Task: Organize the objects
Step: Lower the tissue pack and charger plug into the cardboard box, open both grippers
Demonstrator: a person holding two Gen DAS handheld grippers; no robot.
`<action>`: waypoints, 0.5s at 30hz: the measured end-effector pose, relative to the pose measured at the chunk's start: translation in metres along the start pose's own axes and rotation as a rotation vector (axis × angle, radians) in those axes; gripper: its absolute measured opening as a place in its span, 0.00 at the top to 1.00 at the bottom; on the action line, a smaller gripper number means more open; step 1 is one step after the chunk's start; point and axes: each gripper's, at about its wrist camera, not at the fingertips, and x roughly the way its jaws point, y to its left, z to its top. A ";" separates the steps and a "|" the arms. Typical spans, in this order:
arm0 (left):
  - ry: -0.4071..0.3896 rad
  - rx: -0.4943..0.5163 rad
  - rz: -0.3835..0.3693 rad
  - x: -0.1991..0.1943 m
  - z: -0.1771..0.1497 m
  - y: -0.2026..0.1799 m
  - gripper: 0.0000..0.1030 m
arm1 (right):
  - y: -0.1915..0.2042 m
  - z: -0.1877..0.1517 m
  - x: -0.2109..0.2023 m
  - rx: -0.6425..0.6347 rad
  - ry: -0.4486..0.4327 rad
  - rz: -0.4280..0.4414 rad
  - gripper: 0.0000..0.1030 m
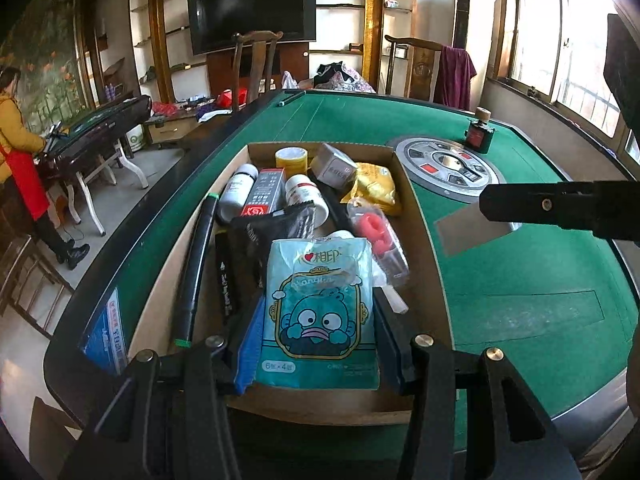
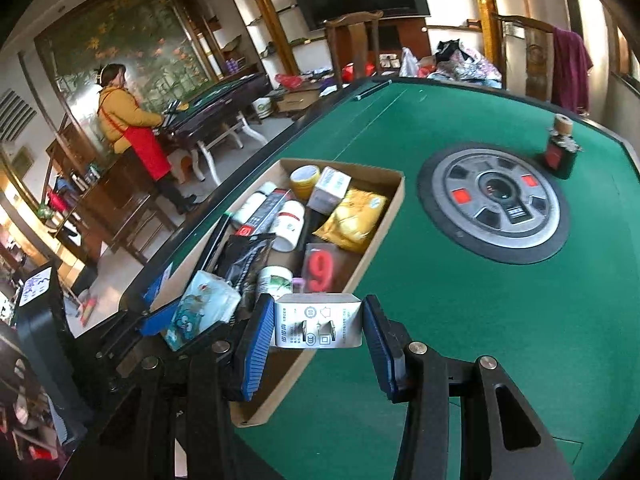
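Note:
A teal tissue pack [image 1: 318,304] with a cartoon face sits between the blue pads of my left gripper [image 1: 318,322], which is shut on it over the near end of a cardboard box [image 1: 420,216]. The box holds several items: a yellow tape roll [image 1: 291,159], white bottles, a yellow packet [image 1: 374,188]. My right gripper [image 2: 318,320] is shut on a small white box [image 2: 318,328] above the cardboard box's [image 2: 376,240] near right rim. In the left wrist view the right gripper [image 1: 492,212] enters from the right with that white box [image 1: 468,228].
The green felt table [image 2: 440,340] has a round grey centre console [image 2: 496,208] and a dark ink bottle [image 2: 560,152] with a cork cap beyond it. A blue packet [image 1: 106,332] lies left of the box. A person in a yellow jacket [image 2: 128,120] stands far left.

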 end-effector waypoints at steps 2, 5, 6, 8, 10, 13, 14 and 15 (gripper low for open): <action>0.004 -0.009 -0.005 0.001 -0.002 0.004 0.53 | 0.004 -0.001 0.003 -0.007 0.009 0.005 0.52; 0.005 -0.015 -0.010 0.001 -0.003 0.008 0.53 | 0.011 -0.002 0.007 -0.019 0.023 0.013 0.52; 0.006 -0.013 -0.007 0.001 -0.003 0.008 0.53 | 0.013 -0.002 0.007 -0.025 0.028 0.016 0.52; 0.009 -0.010 -0.007 0.000 -0.004 0.010 0.53 | 0.017 -0.003 0.009 -0.037 0.038 0.021 0.52; 0.013 -0.008 -0.009 0.000 -0.006 0.011 0.53 | 0.020 -0.004 0.011 -0.052 0.051 0.025 0.52; 0.013 -0.003 -0.016 -0.003 -0.008 0.010 0.53 | 0.024 -0.006 0.013 -0.062 0.076 0.045 0.52; 0.013 0.001 -0.017 -0.003 -0.008 0.009 0.53 | 0.026 -0.007 0.014 -0.066 0.084 0.051 0.52; 0.017 0.005 -0.021 -0.003 -0.009 0.009 0.53 | 0.027 -0.008 0.015 -0.075 0.091 0.052 0.52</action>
